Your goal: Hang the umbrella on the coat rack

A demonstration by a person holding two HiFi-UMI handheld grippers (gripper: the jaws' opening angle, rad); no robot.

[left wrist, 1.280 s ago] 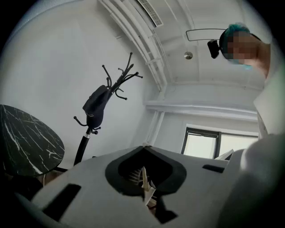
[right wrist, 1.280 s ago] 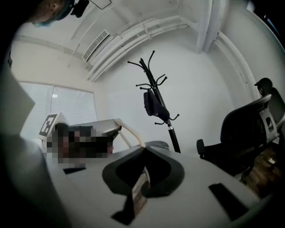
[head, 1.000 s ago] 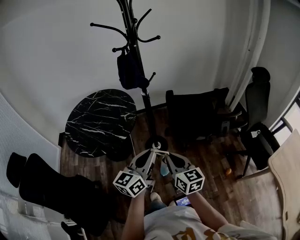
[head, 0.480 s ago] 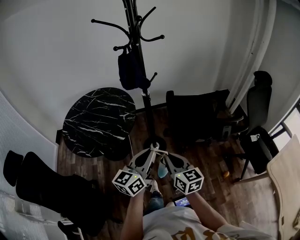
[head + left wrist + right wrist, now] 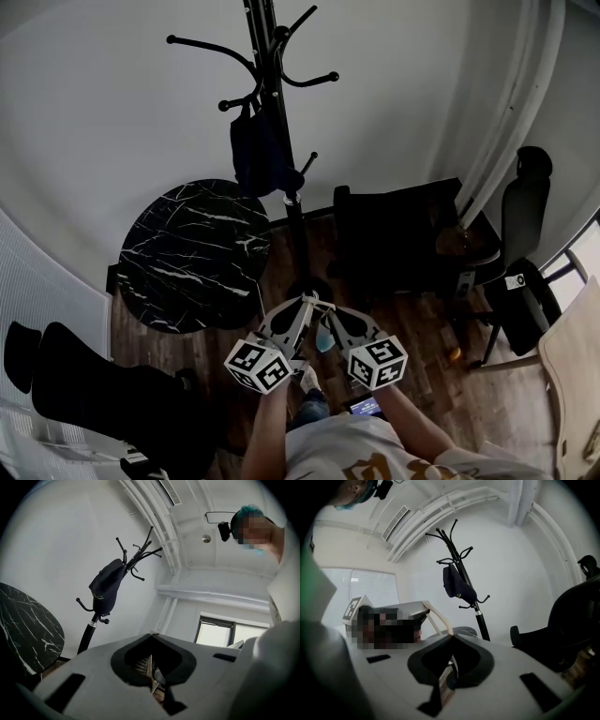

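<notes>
A black coat rack (image 5: 273, 66) stands against the white wall. A dark folded umbrella (image 5: 255, 150) hangs from one of its hooks by a loop. The umbrella (image 5: 107, 585) and rack (image 5: 89, 631) show at upper left in the left gripper view. In the right gripper view the umbrella (image 5: 457, 585) and rack (image 5: 480, 618) are near the middle. My left gripper (image 5: 305, 301) and right gripper (image 5: 324, 307) are held side by side low in front of me, well short of the rack. Both are shut with nothing in them; the jaws meet at the tips (image 5: 151, 635) (image 5: 452, 636).
A round black marble table (image 5: 192, 248) stands left of the rack's base. A black armchair (image 5: 394, 230) and an office chair (image 5: 520, 234) are to the right, a pale wooden chair (image 5: 574, 356) at far right. Dark bulky things (image 5: 94, 394) lie at lower left.
The head view has drifted a little, so the rack and table sit slightly differently in the frame. Both grippers stay together and shut. The umbrella hangs as before.
</notes>
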